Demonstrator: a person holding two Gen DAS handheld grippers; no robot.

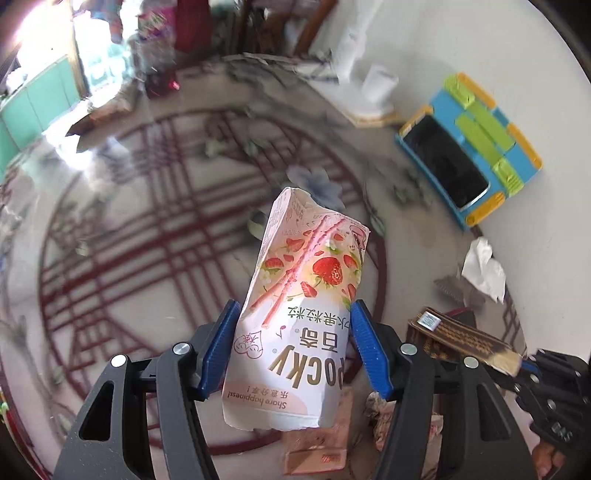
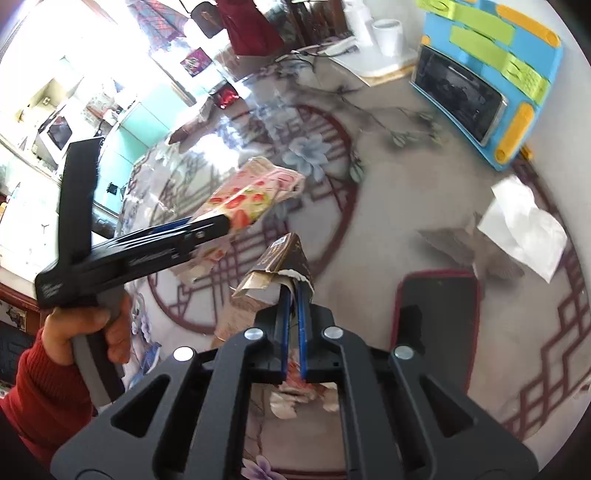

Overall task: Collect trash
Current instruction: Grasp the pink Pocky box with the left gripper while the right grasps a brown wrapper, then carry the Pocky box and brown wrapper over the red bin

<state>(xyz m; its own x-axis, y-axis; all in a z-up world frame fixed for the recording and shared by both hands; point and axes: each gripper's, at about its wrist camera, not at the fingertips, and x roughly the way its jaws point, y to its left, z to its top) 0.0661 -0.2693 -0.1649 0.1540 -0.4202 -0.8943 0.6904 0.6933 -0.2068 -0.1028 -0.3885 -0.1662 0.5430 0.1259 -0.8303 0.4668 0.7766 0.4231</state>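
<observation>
My left gripper [image 1: 291, 314] is shut on a crushed pink-and-white Pocky strawberry box [image 1: 299, 295] and holds it above the round patterned table [image 1: 129, 221]. The box [image 2: 255, 195] and the left gripper also show in the right wrist view, up left. My right gripper [image 2: 294, 286] is shut on a flattened brown patterned carton [image 2: 280, 262], held above the table; the carton [image 1: 461, 339] shows at the right of the left wrist view. A crumpled white tissue [image 2: 524, 225] lies on the table to the right, also in the left wrist view [image 1: 484, 269].
A blue and yellow toy-like case with a dark screen [image 1: 469, 147] stands at the table's far right. A red-cased phone [image 2: 436, 317] lies right of my right gripper. Crumpled wrappers [image 1: 321, 443] lie below the grippers. A white cup [image 2: 388, 35] stands at the back.
</observation>
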